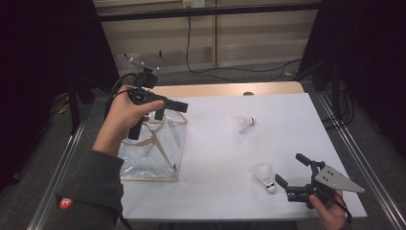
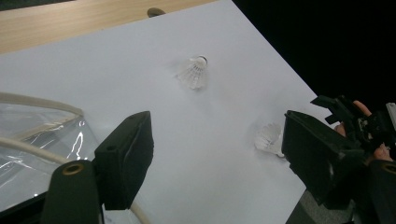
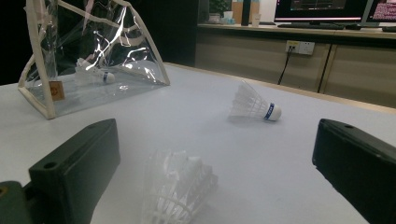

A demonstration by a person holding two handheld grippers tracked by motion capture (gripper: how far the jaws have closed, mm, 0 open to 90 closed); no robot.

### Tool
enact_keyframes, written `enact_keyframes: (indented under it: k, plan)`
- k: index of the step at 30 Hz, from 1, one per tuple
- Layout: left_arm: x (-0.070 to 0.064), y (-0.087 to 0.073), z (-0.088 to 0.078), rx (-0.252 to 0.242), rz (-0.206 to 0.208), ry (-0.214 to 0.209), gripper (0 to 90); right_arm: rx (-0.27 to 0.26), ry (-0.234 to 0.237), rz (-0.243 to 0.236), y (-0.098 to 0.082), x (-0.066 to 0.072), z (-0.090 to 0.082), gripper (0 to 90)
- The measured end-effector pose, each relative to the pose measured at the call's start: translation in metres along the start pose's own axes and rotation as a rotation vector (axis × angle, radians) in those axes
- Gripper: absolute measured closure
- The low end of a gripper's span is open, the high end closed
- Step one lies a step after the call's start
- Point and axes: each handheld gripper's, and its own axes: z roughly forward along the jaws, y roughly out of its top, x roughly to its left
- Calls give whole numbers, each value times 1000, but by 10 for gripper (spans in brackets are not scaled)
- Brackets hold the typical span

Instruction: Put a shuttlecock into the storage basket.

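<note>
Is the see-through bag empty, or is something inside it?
Not empty. A shuttlecock lies inside the clear bag, seen through its wall in the right gripper view.

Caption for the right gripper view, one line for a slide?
Open right gripper lined up on near shuttlecock; second shuttlecock beyond, third inside clear bag.

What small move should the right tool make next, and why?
Probably ease forward and close on the near shuttlecock. The right tool is open with that shuttlecock lying between its jaws, not yet gripped. One shuttlecock already lies in the clear bag, so bagging seems under way.
</note>
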Motion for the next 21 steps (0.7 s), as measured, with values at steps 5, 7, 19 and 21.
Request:
enact_keyframes:
  k: [5, 7, 19, 21]
  plan:
    - [-5, -1, 6, 6, 12, -18, 226, 1, 0, 1, 0, 0, 0, 5]
    - [-7, -1, 9, 14, 18, -24, 221, 0, 2, -2, 0, -1, 0, 5]
    - [-16, -4, 22, 28, 40, -54, 201, -2, 0, 1, 0, -1, 0, 5]
    - [-18, -5, 24, 33, 44, -60, 198, -2, 0, 2, 0, -1, 0, 5]
